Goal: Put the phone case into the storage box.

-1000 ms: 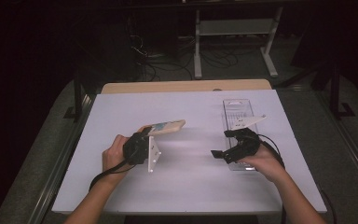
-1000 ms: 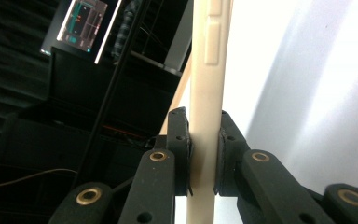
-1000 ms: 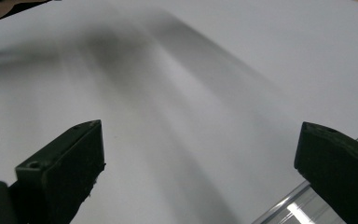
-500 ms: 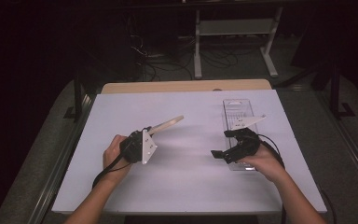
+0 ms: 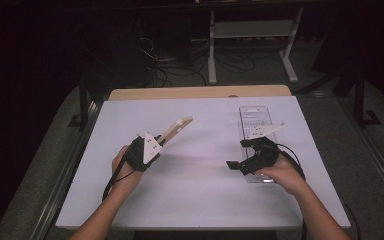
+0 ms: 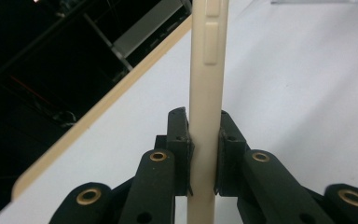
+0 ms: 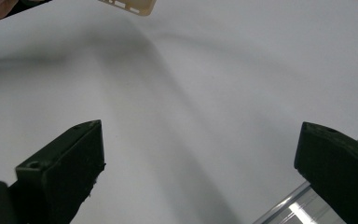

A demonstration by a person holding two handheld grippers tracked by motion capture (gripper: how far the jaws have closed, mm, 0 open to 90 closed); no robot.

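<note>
A cream phone case (image 5: 178, 127) is held off the white table (image 5: 200, 200), slanting up and to the right. My left gripper (image 5: 160, 141) is shut on its lower end. In the left gripper view the case (image 6: 207, 70) stands on edge, its side buttons showing, with both black pads pressed on it at my left gripper (image 6: 204, 135). My right gripper (image 5: 237, 154) rests low at the table's right with its jaws wide apart. Nothing is between the jaws of my right gripper (image 7: 200, 158), and the case's tip (image 7: 130, 6) shows far off.
A clear plastic tray (image 5: 255, 117) lies on the table's right side, under and behind the right hand; its rim (image 7: 289, 210) runs beside the right jaw. A wooden strip (image 5: 200, 92) marks the far table edge. Cables and a metal stand (image 5: 250, 30) lie beyond in the dark.
The left hand has rolled and tipped the case from lying flat and level to on edge with its far end raised. The right gripper has kept still.
</note>
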